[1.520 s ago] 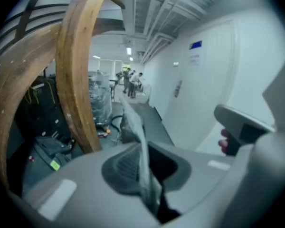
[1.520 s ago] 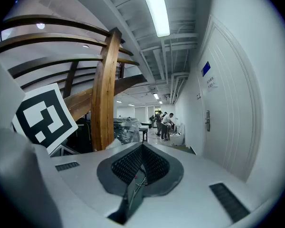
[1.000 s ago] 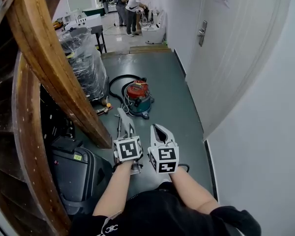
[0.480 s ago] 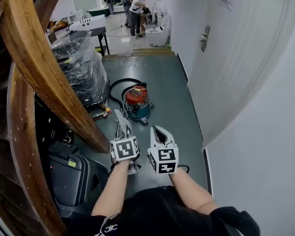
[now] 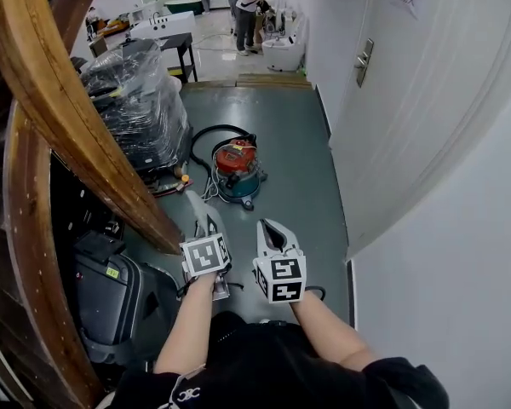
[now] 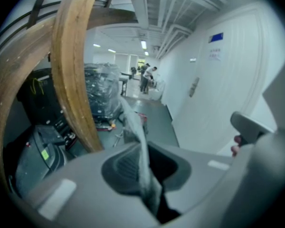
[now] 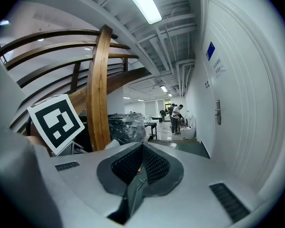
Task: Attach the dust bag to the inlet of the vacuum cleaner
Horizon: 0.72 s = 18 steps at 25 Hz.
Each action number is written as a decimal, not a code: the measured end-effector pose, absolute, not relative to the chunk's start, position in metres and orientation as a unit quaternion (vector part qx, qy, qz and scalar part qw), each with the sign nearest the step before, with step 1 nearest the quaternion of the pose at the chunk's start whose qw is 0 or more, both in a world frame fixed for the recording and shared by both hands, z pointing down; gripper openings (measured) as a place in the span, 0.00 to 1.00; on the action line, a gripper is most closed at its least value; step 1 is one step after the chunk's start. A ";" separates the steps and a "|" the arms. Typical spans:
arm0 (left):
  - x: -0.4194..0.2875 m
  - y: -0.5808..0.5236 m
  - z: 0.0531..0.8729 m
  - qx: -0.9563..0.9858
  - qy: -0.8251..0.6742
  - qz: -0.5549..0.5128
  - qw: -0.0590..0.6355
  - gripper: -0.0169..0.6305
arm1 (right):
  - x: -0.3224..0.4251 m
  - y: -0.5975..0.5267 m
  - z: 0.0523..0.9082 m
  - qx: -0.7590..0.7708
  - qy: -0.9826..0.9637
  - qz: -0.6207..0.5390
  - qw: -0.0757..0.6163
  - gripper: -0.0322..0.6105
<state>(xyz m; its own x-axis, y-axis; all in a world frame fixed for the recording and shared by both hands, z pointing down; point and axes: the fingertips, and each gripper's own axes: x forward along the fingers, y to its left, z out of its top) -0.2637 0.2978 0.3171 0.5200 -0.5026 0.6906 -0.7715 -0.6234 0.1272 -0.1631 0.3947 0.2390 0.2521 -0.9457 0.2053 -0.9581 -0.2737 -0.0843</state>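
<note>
Left gripper pinches the dust bag, pointed at the vacuum cleaner for fitting. Right gripper, beside it, is pressed together, empty.

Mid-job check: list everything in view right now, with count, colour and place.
vacuum cleaner: one, red top on teal body, on the floor ahead of both tongs
hose: one, black, looped on the floor behind the vacuum cleaner
dust bag: one, grey, clamped in the left tongs
wrapped stack: one, dark under clear film, left of the vacuum cleaner
wooden beams: two, brown, curved, far left
case: one, dark grey, on the floor at lower left
door: one, white, right wall
people: at least two, one in a white top, far end of the corridor
left tongs: grey-white, shut on the dust bag
right tongs: grey-white, shut, empty
</note>
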 end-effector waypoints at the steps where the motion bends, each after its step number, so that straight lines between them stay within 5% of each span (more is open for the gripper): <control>1: -0.264 0.296 0.320 0.843 -0.380 0.315 0.216 0.07 | -0.162 0.393 0.242 0.788 -0.605 0.111 0.029 0.03; 18: -0.209 0.223 0.351 0.838 -0.383 0.316 0.225 0.07 | -0.115 0.319 0.269 0.767 -0.629 0.113 0.057 0.03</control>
